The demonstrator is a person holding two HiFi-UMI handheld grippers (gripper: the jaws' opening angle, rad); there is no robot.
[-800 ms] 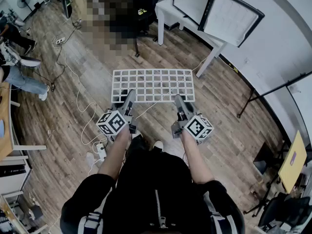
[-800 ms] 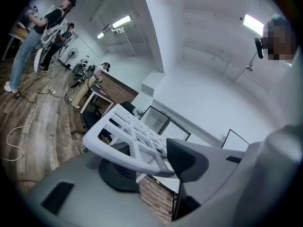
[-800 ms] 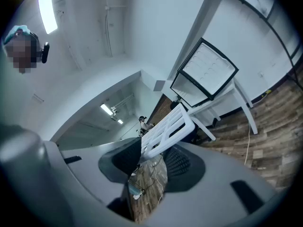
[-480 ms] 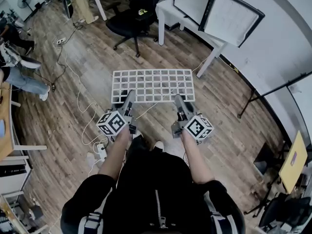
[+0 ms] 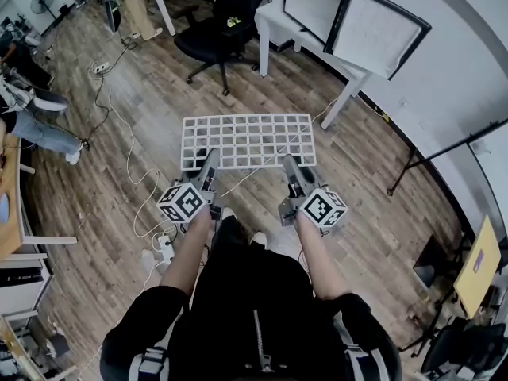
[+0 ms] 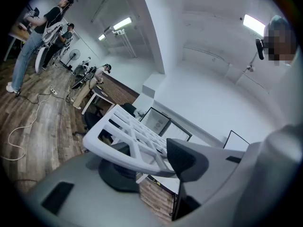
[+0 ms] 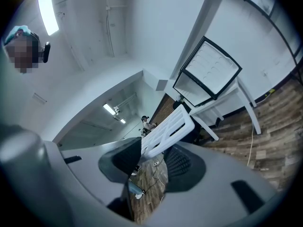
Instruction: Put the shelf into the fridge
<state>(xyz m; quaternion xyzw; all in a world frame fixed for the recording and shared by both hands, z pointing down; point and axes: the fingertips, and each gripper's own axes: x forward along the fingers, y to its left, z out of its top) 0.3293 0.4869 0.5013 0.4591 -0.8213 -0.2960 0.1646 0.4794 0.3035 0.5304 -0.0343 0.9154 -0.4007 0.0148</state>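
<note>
Two-handed hold | left gripper [image 5: 209,160] clenched on shelf [image 5: 248,140] | right gripper [image 5: 291,166] clenched on shelf | fridge [image 5: 311,2] well apart

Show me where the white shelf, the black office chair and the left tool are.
shelf [image 5: 248,140], head view, middle of the grid.
office chair [image 5: 208,40], head view, its seat.
left tool [image 5: 210,159], head view, between its tips.
</note>
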